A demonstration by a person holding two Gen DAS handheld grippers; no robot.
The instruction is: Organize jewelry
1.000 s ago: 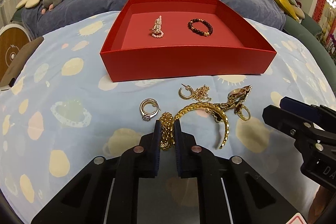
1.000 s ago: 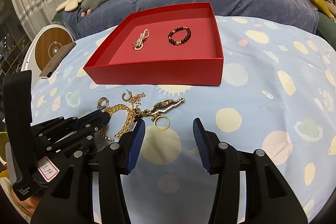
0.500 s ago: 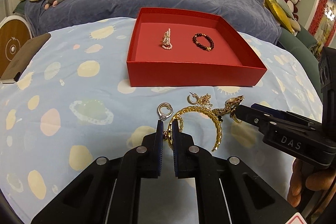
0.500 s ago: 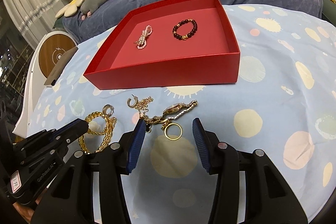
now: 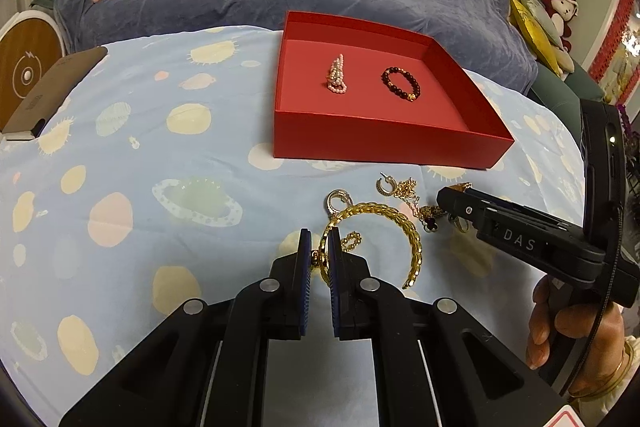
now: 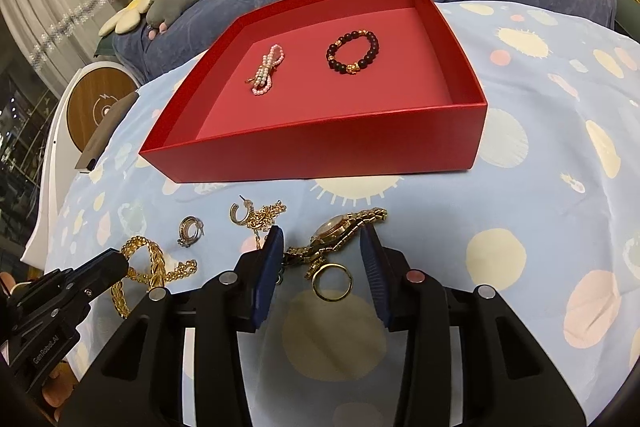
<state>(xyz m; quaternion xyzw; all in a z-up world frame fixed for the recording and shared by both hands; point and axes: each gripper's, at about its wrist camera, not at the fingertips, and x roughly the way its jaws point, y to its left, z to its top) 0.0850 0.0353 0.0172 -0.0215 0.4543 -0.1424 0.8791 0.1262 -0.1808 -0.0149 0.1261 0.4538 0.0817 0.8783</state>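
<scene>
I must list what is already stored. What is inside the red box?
Inside the red box lie a pink pearl bracelet and a dark bead bracelet. Its near wall hides the floor strip just behind it.

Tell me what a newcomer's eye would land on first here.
The red box on the spotted blue cloth, with a pearl bracelet and a dark bead bracelet inside. In front lies a tangle of gold jewelry: the left gripper is shut on a gold chain, and the open right gripper flanks a gold watch.
</scene>
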